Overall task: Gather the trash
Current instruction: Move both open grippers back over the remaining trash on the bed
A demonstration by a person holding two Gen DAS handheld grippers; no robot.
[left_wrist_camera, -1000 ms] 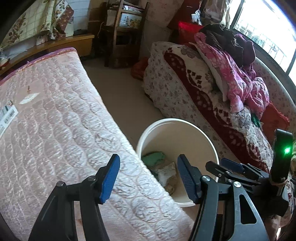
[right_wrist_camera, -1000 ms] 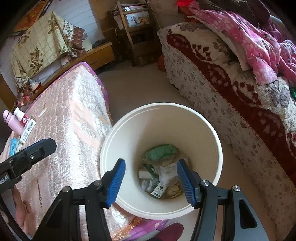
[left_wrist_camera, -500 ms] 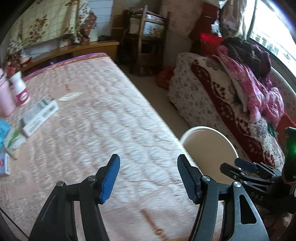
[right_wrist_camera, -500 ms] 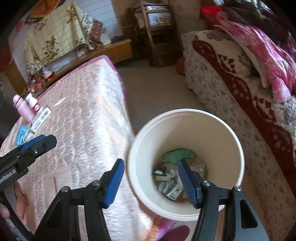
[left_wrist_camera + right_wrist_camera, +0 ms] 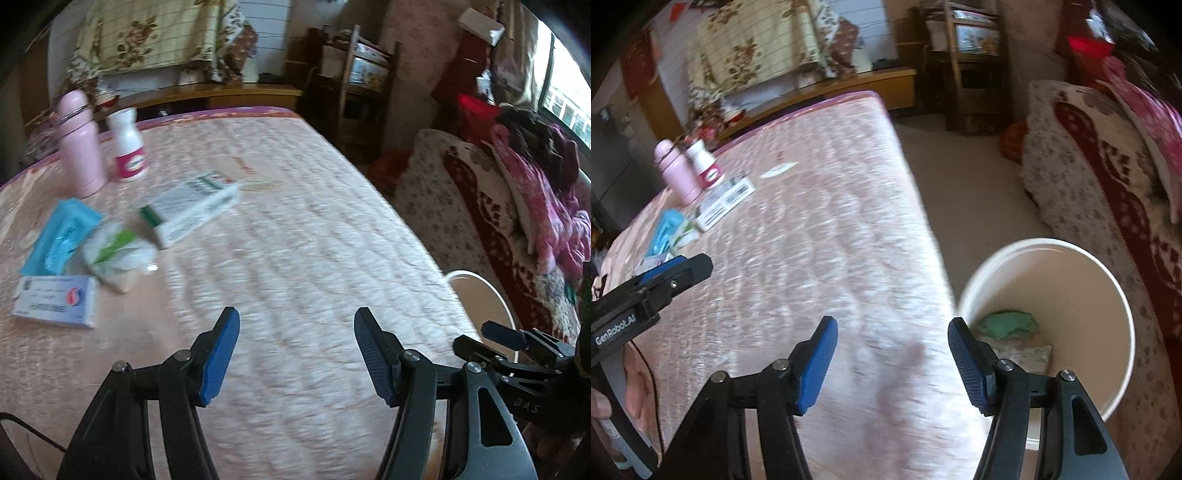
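Both wrist cameras are looking steeply down, close over the pink mattress point(image 5: 295, 229). The left one is facing the boxes; the right is catching the white bucket point(image 5: 1071, 258). They're sharing mattress and bucket.

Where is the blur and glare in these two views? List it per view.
Left wrist: mattress and blue packet smeared by motion, window blown out, left gripper sharp. Right wrist: mattress and bucket rim streaked, right gripper crisp, fisheye corners dark.

Black claw point(image 5: 296, 354) frames, ribbed blue pads point(image 5: 220, 356), silver pivot screws, white "GenRobot.AI" lettering, thin black cable
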